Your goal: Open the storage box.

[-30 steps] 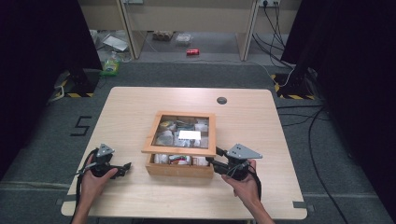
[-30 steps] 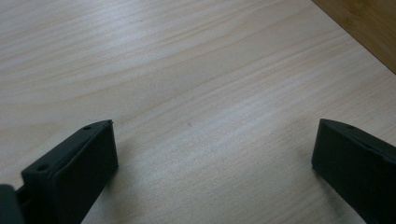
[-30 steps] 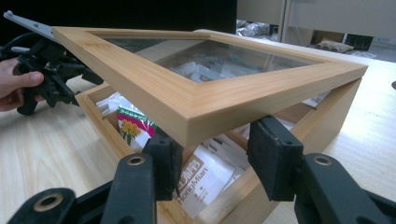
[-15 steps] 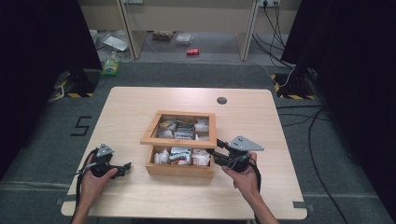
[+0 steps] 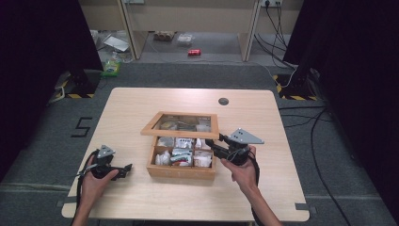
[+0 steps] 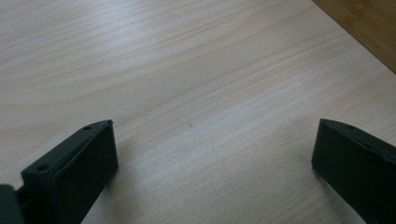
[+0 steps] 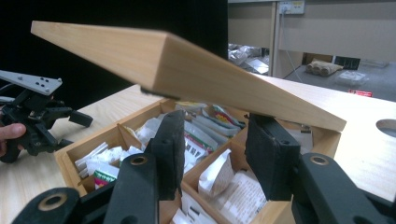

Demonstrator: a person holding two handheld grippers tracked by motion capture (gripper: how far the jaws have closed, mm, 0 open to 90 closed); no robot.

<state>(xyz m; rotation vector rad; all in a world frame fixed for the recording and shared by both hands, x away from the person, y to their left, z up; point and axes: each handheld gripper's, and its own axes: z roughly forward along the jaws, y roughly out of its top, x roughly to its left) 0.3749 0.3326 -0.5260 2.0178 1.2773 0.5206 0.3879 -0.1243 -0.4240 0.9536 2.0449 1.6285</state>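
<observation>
My right gripper [image 5: 217, 143] sits at the right front corner of the wooden box [image 5: 181, 170], with its jaws reaching in under the lid [image 5: 180, 124]. In the right gripper view the lid's [image 7: 187, 74] underside rests on the jaw tips, so the lid stands tilted: raised on my side, lower on the far side. Both jaws stand partly spread, with a clear gap between them. They pinch nothing; the lid's edge lies across their tops, not between the pads. Below and beyond the jaws, the box's [image 7: 70, 161] compartments hold paper sachets [image 7: 219, 179] standing and leaning against the wooden dividers. The nearest sachets lie directly under the jaw tips, apart from them.

My left gripper [image 5: 123, 169] rests low over the table [image 5: 263, 117], to the left of the box and apart from it. In the left gripper view its jaws stand spread wide, one at each lower corner, with bare table [image 6: 187, 84] between them. Nothing is held there. A corner of the box [image 6: 369, 23] shows ahead and to the right of those jaws, well clear of them. In the right gripper view the left gripper [image 7: 81, 117] appears beyond the box's far left corner, held in my left hand [image 7: 9, 135].
</observation>
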